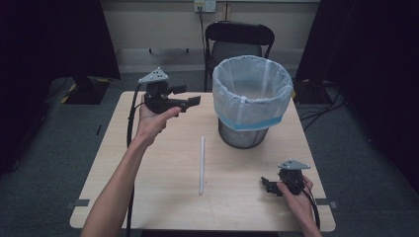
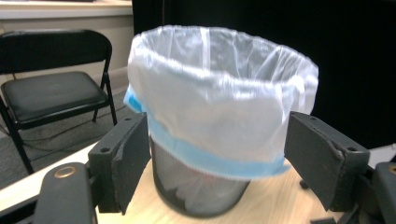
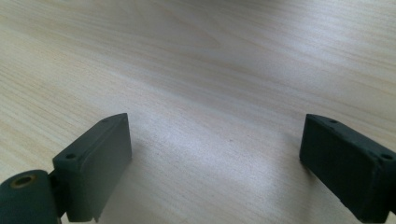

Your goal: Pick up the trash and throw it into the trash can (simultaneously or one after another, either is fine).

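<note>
The left gripper [image 1: 190, 101] is held above the far left part of the table [image 1: 163, 197], its jaws wide apart with nothing between them, pointing right toward the bin [image 1: 249, 101]. In the left gripper view the left gripper [image 2: 224, 154] frames that bin [image 2: 210, 135] between its two black jaws without touching it; the bin is a dark mesh basket lined with a white bag [image 2: 219, 88] whose folded edge carries a blue band. The right gripper [image 1: 268, 185] rests low at the near right of the table, jaws also wide apart and empty; in the right gripper view the right gripper [image 3: 215, 158] faces bare wood grain of the table [image 3: 201, 70]. A white straw [image 1: 201, 165] lies flat on the table between the two grippers, just left of the bin and apart from both grippers. A black folding chair [image 1: 239, 42] stands beyond the far edge of the table, behind the bin.
</note>
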`<control>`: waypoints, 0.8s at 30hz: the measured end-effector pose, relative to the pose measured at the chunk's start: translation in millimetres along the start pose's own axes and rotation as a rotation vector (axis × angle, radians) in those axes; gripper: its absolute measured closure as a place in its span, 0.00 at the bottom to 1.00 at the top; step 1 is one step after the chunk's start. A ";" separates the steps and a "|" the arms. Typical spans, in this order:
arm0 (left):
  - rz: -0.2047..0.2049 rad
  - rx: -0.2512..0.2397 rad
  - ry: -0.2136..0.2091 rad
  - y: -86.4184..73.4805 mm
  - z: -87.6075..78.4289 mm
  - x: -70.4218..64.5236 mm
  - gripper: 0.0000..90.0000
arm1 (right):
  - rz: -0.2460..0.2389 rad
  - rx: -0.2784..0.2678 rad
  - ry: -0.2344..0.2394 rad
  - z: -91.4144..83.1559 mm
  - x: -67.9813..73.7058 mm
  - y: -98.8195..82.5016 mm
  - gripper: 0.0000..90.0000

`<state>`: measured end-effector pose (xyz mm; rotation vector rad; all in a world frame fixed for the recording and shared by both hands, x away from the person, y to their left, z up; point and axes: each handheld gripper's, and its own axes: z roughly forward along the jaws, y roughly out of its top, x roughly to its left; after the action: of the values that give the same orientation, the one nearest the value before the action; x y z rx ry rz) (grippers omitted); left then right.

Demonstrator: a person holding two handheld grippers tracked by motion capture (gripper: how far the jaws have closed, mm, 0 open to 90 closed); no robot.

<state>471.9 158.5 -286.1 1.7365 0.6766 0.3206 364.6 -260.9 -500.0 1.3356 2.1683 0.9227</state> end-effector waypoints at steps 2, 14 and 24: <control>0.009 0.021 0.004 -6.3 -2.5 -2.5 0.25 | 0.002 0.000 0.000 0.0 0.2 0.0 0.09; -0.009 0.089 -0.009 -58.4 -14.4 -17.7 0.28 | 0.003 0.002 0.000 -0.1 0.2 0.0 0.09; -0.015 0.204 -0.001 -107.5 -5.0 -33.7 0.27 | 0.003 0.002 0.000 -0.1 0.2 0.0 0.09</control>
<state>413.3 158.2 -382.5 1.9238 0.7419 0.2477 364.4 -260.7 -499.9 1.3394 2.1684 0.9223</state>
